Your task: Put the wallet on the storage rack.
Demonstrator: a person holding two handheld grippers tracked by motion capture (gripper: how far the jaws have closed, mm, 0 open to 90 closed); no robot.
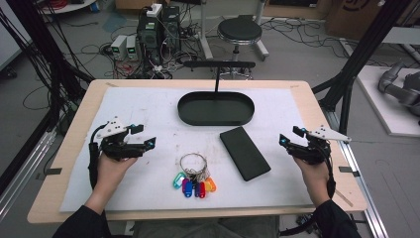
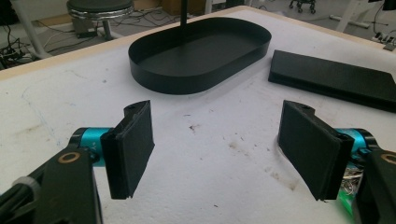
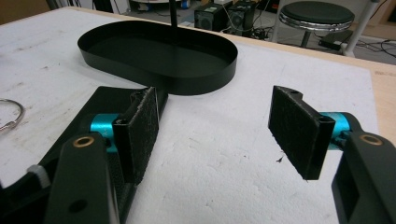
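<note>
A black oval tray with an upright stem sits at the far middle of the white mat. In front of it to the right lies a flat black phone-like slab. A wire key ring with several coloured tags lies at the near middle. My left gripper hovers over the left of the mat, open and empty; its view shows the tray and the slab ahead. My right gripper is open and empty to the right of the slab, whose near end lies under its left jaw; the tray stands beyond.
The white mat covers a wooden table. Past the far edge stand a round stool, electronics boxes and floor cables. Black frame posts rise at both sides. A metal rail runs along the right edge.
</note>
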